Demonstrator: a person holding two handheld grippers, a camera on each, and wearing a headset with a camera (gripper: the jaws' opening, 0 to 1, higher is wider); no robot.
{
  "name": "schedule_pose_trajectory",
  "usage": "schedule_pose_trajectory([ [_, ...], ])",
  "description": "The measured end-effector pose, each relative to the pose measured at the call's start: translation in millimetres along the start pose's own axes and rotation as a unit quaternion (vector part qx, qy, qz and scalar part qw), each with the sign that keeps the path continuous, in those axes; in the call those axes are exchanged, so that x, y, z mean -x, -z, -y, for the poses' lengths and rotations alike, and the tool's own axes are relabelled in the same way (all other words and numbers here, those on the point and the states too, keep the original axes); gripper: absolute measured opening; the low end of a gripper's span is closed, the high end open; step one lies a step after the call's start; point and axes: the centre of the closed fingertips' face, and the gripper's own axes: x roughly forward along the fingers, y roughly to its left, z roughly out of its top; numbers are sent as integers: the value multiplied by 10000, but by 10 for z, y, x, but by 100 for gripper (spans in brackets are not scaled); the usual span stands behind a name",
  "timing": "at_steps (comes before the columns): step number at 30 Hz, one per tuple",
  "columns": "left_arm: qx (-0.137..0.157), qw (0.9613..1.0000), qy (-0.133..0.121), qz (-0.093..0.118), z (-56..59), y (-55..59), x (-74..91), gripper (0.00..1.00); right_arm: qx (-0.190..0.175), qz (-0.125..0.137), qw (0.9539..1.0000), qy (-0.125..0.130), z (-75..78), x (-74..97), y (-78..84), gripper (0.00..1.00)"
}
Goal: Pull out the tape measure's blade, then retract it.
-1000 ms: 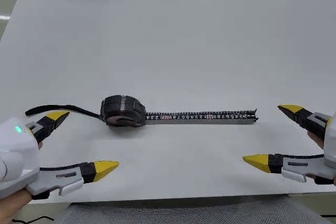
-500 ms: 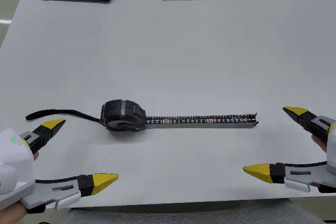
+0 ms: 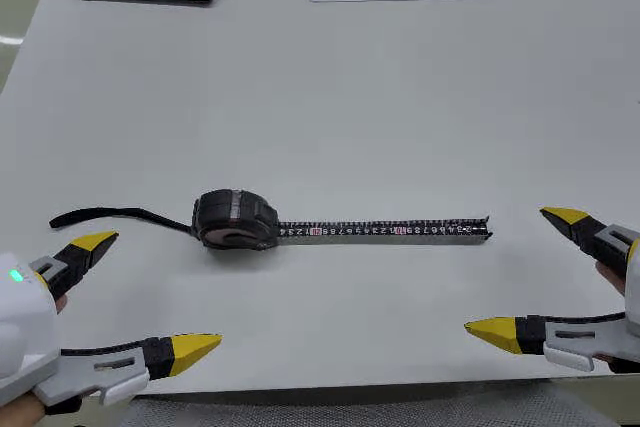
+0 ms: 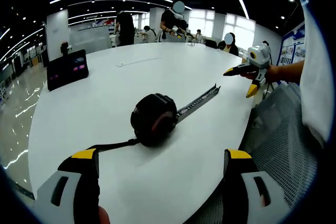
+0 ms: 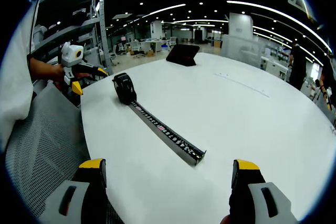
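tape measure (image 3: 235, 219) lies extended, untouched, on table (image 3: 400, 97).

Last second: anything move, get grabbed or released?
The left gripper drew back a little toward the person, and the right gripper barely shifted. Both are open, and nothing was gripped or let go. The tape measure stayed put, with its blade out on the table at the same length.
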Motion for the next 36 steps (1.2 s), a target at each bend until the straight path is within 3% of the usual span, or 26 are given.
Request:
schedule_pose_trajectory([
  [36, 106, 9999, -45, 37, -24, -1, 15, 97, -13, 6, 10000, -45, -37, 4, -12, 99],
])
